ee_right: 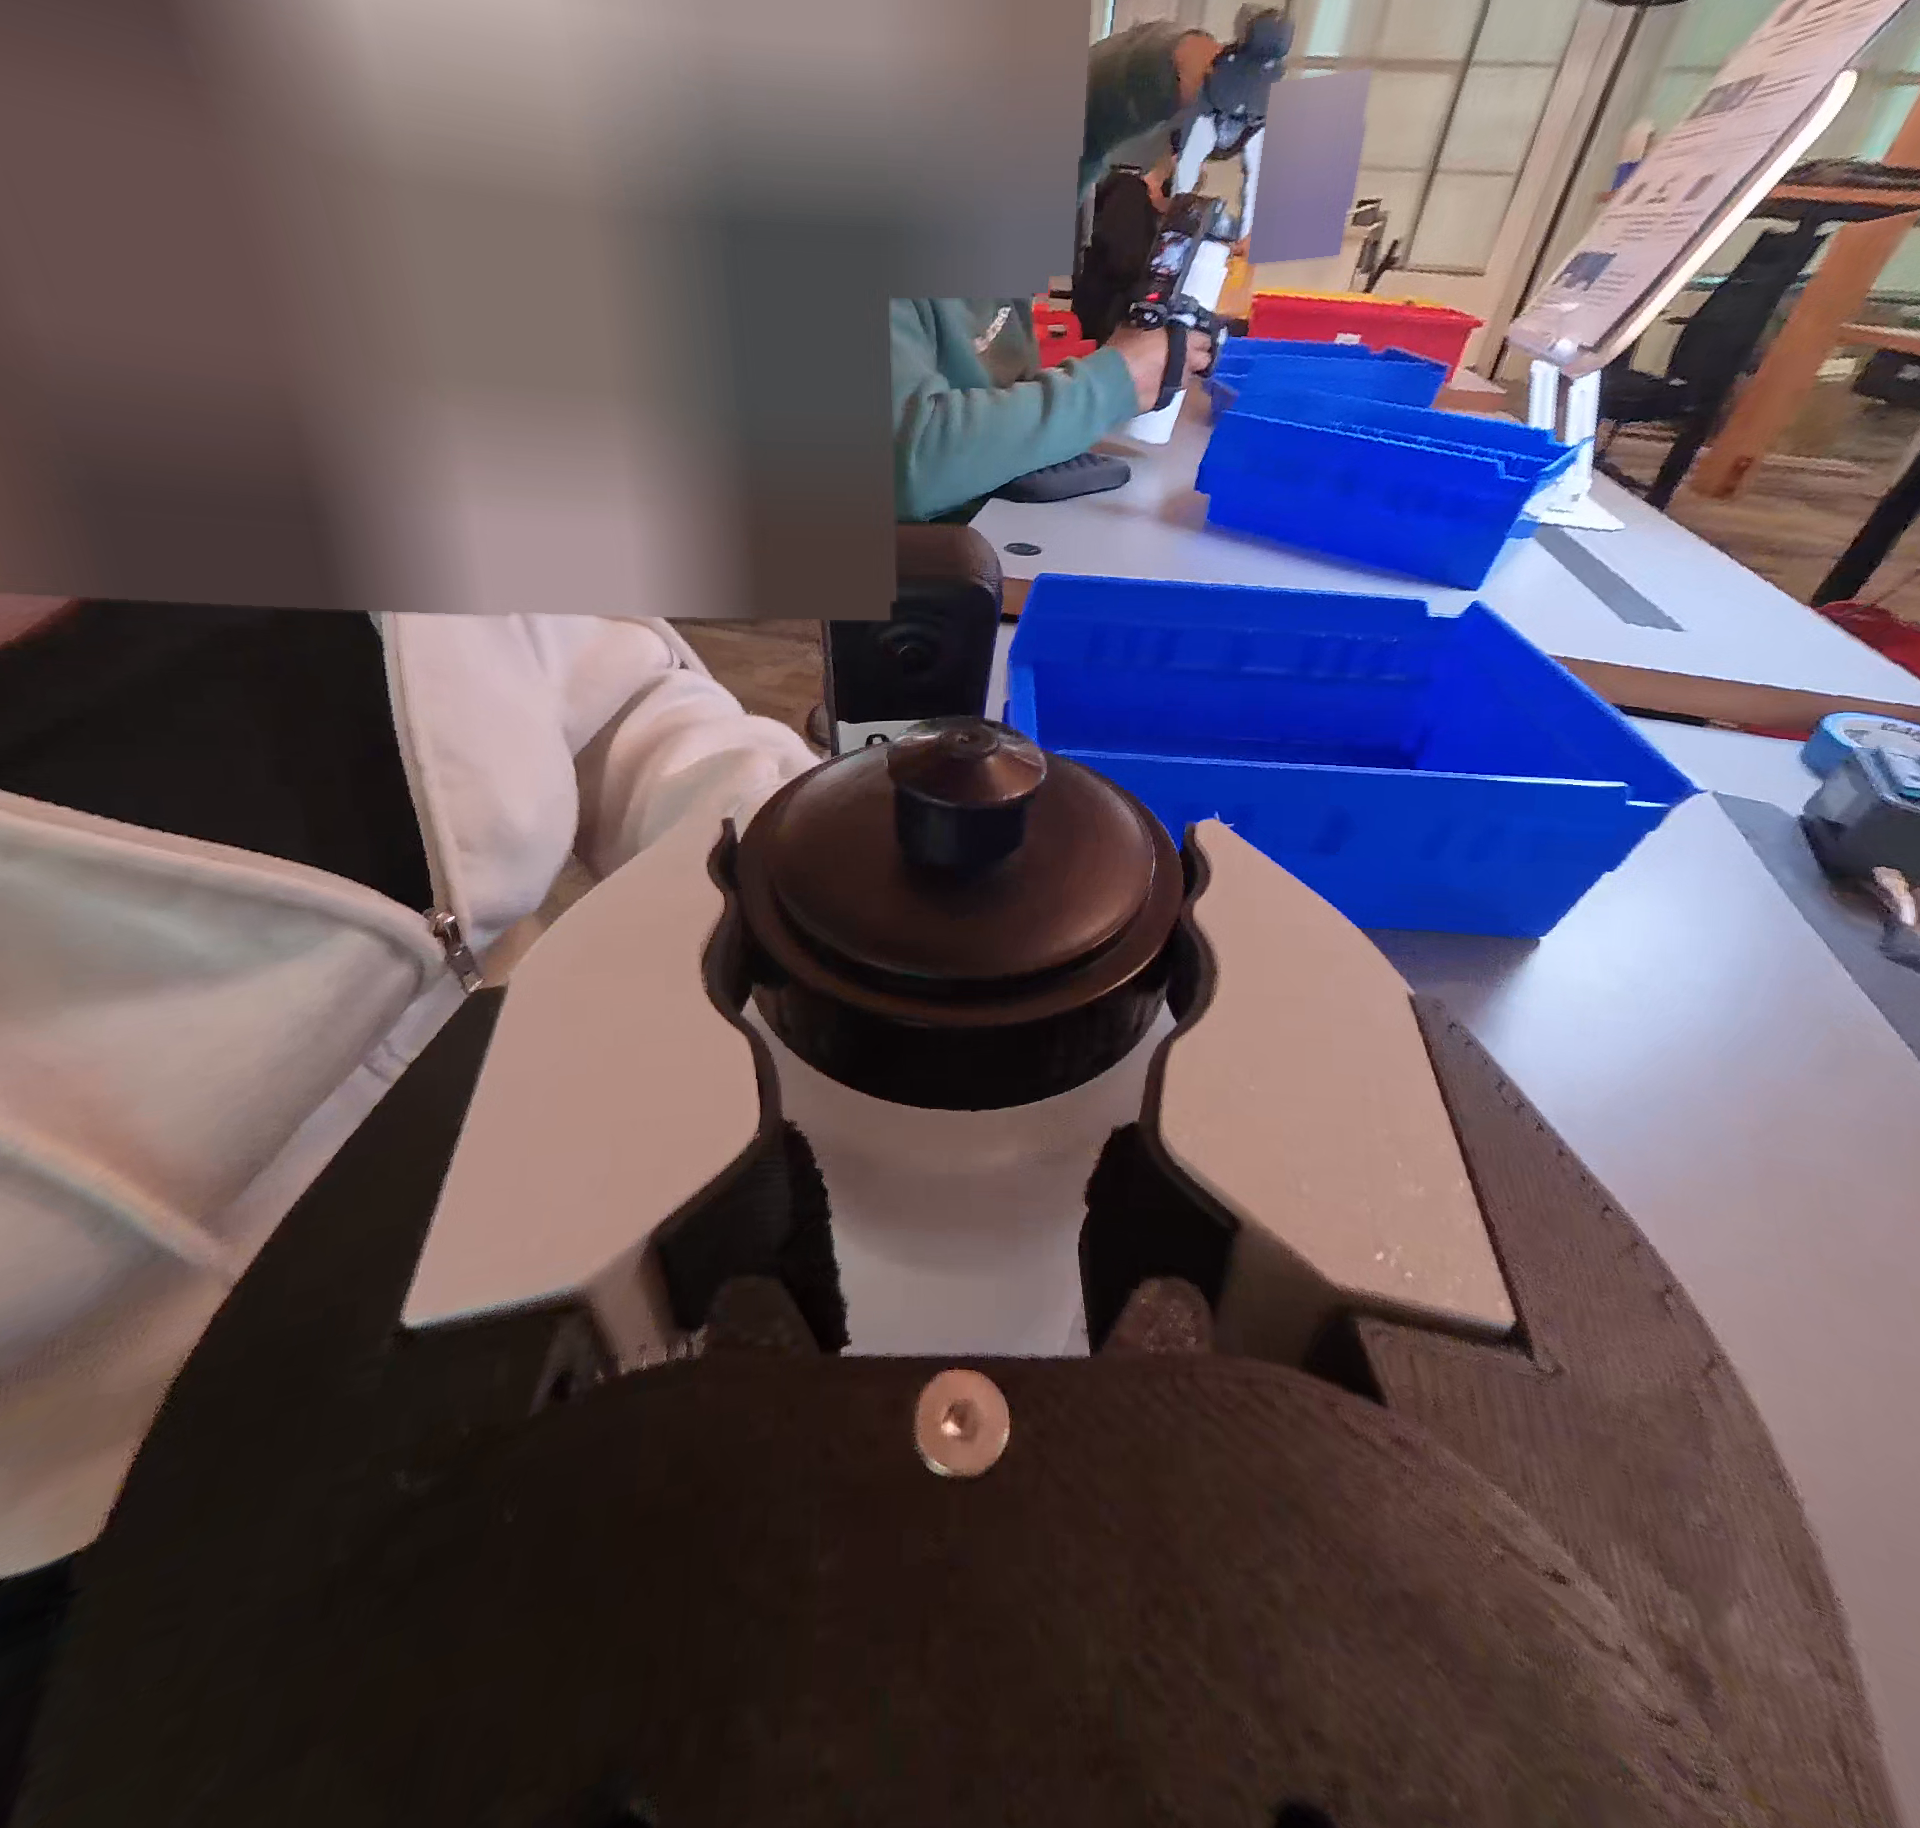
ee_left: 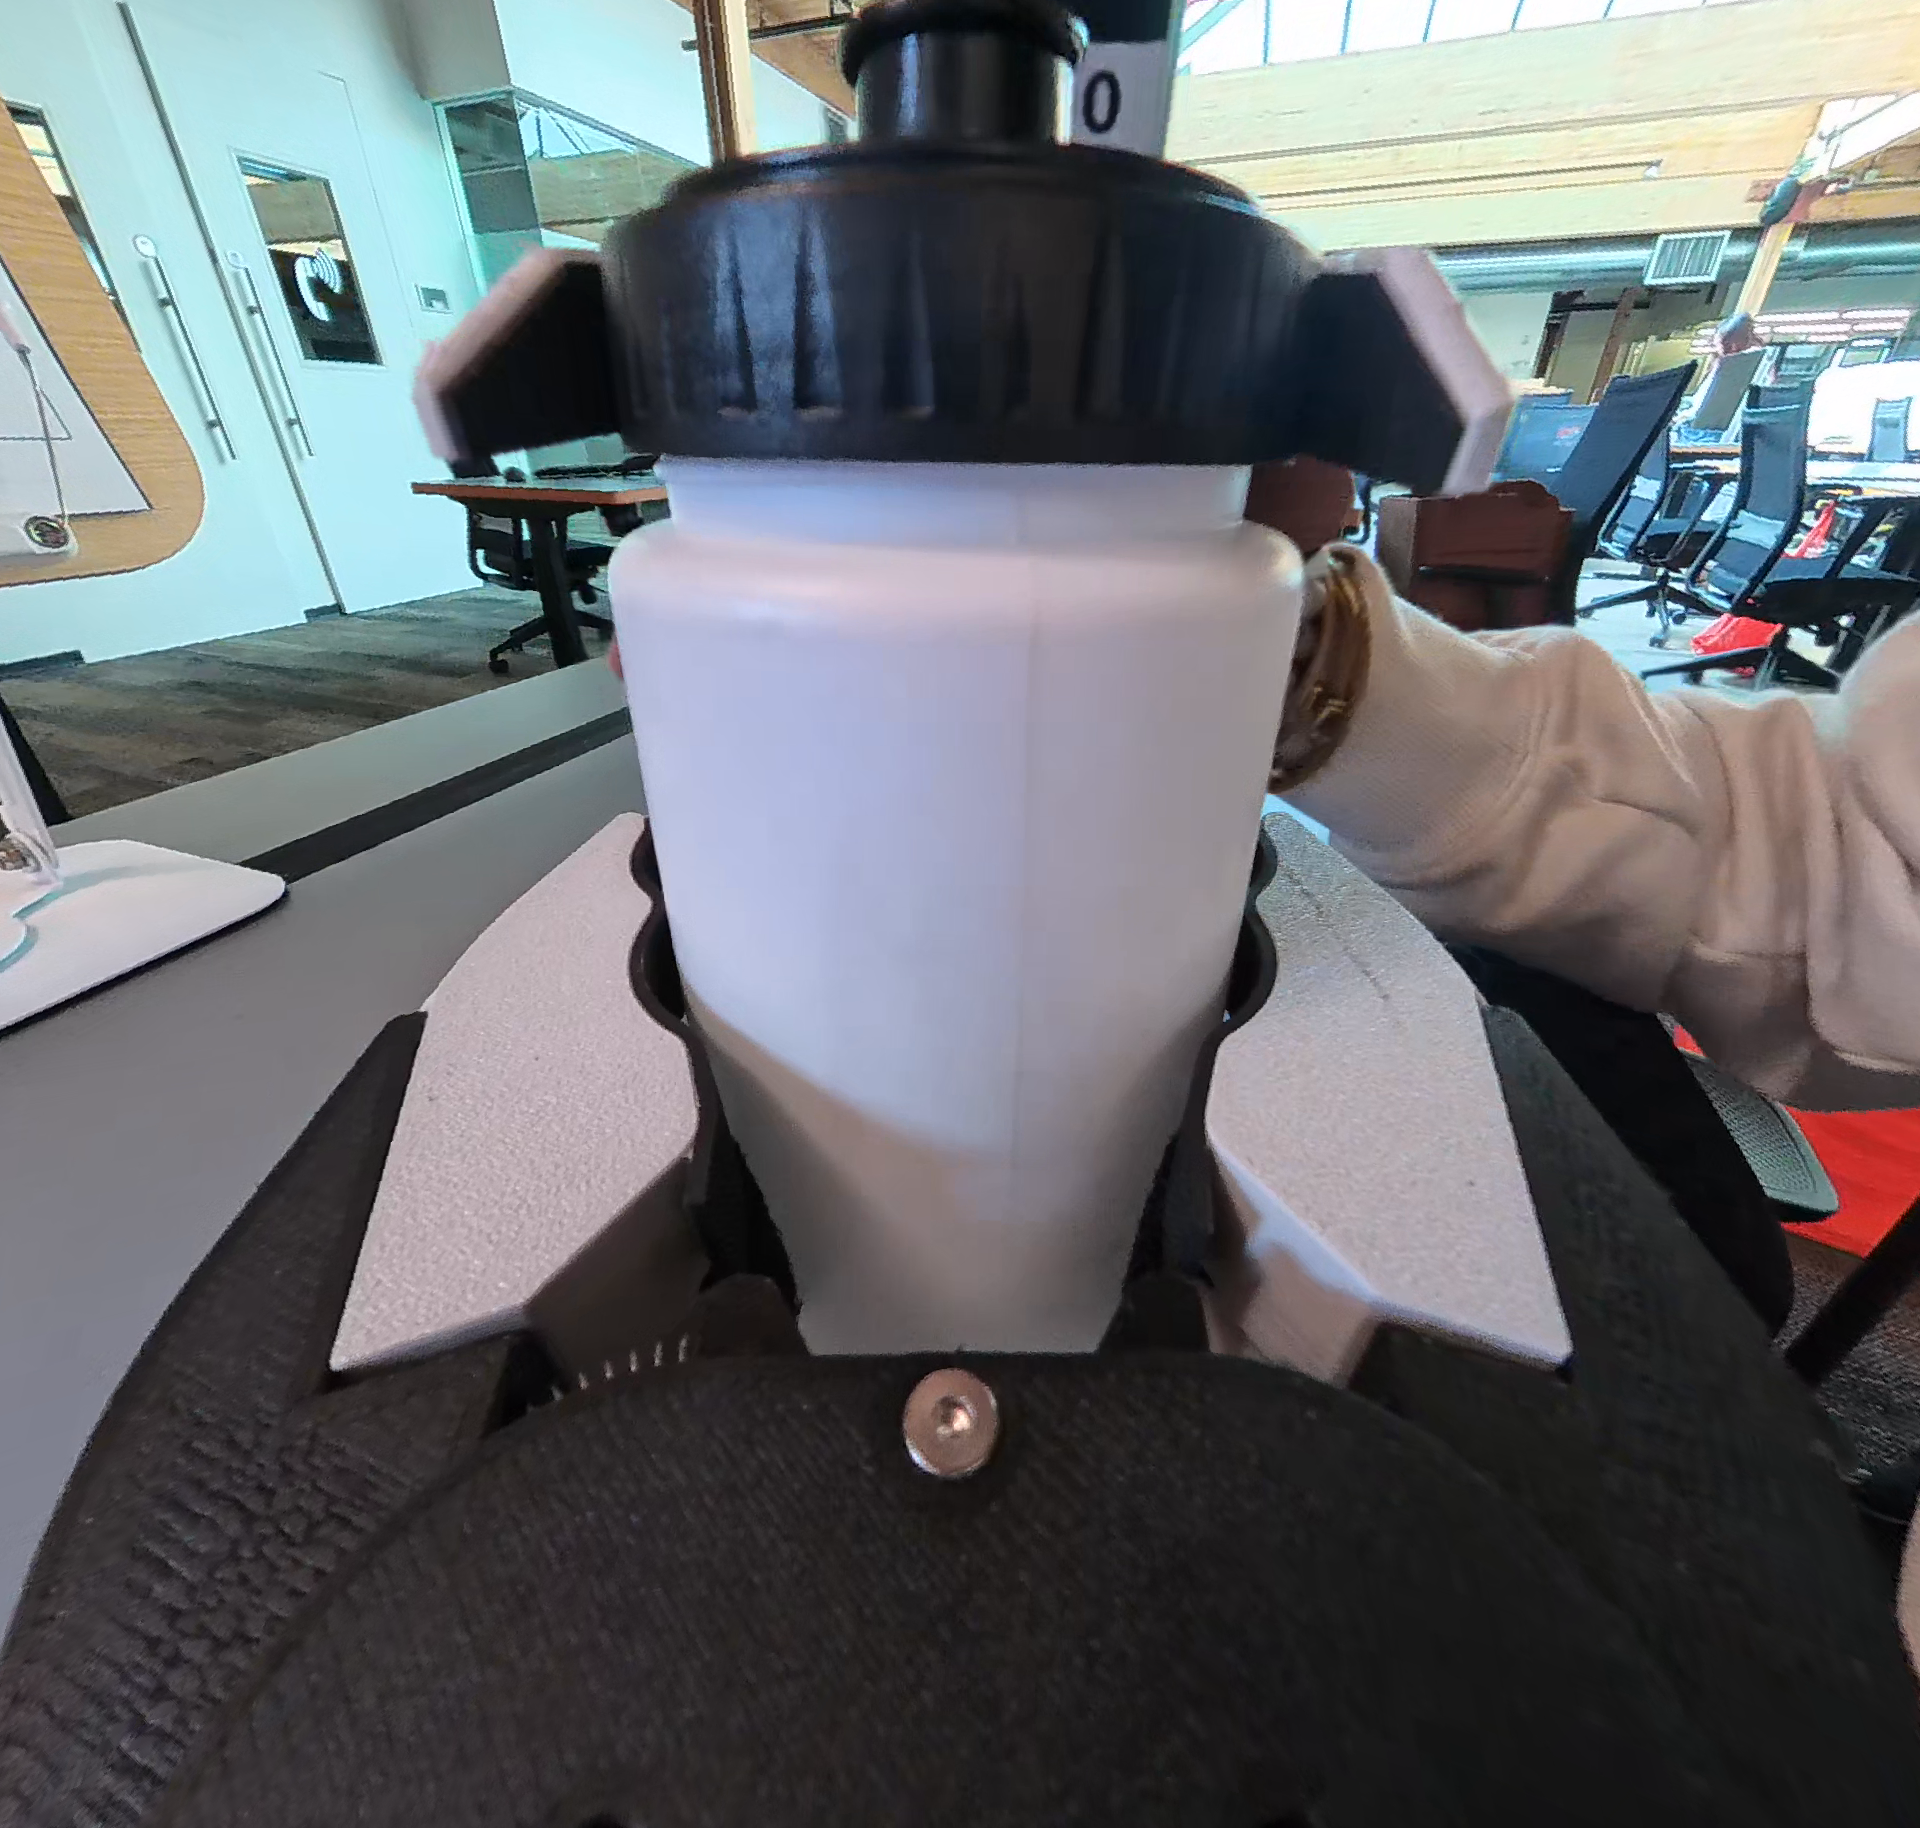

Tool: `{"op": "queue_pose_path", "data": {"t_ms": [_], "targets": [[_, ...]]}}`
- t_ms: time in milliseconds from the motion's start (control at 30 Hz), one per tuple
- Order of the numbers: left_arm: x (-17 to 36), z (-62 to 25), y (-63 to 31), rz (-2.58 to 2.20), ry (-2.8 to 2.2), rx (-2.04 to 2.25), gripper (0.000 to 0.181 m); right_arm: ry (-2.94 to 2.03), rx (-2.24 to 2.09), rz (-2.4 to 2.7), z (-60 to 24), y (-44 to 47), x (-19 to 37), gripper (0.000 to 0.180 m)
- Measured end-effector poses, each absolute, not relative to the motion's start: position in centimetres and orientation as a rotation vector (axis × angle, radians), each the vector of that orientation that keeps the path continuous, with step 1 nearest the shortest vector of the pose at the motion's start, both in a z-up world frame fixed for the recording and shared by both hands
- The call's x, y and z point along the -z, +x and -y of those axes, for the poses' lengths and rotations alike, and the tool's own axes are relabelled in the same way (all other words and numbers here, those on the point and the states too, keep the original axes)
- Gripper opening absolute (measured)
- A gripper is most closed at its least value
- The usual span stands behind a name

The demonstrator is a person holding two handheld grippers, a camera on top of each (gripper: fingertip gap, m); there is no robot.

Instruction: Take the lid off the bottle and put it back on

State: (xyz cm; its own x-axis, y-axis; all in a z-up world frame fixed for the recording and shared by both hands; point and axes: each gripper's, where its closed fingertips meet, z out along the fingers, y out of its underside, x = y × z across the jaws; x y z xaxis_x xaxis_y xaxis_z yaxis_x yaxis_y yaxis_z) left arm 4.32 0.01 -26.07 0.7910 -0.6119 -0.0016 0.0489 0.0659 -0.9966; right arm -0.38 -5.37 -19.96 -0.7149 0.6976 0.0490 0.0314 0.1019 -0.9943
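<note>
Left tongs (ee_left: pixel 951 905) clenching the white bottle (ee_left: pixel 956 791) body, right tongs (ee_right: pixel 961 905) gripping its black lid (ee_right: pixel 956 937), lid sitting on the bottle above the desk (ee_right: pixel 1662 1103)

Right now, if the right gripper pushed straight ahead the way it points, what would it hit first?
The black lid is already between the right gripper fingers, so it would push deeper against the lid and the white bottle. Beyond that sits the other gripper's camera, though depth is unclear.
</note>
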Motion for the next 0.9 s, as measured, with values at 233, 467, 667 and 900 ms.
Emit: {"op": "queue_pose_path", "data": {"t_ms": [233,467,667,900], "targets": [[26.1,-0.2,4.2,-0.463,-1.438,0.504,0.103,-1.101,-1.399,1.490,4.0,-1.2,19.9,0.078],[26.1,-0.2,4.2,-0.464,-1.438,0.509,0.103,-1.179,-1.235,1.441,3.7,-1.2,20.2,0.090],[26.1,-0.1,4.3,-0.478,-1.431,0.523,0.103,-0.902,-1.634,1.687,4.5,-0.2,19.2,0.103],[26.1,-0.1,4.4,-0.483,-1.427,0.533,0.103,-0.685,-1.763,1.808,5.2,0.3,19.1,0.093]]}}
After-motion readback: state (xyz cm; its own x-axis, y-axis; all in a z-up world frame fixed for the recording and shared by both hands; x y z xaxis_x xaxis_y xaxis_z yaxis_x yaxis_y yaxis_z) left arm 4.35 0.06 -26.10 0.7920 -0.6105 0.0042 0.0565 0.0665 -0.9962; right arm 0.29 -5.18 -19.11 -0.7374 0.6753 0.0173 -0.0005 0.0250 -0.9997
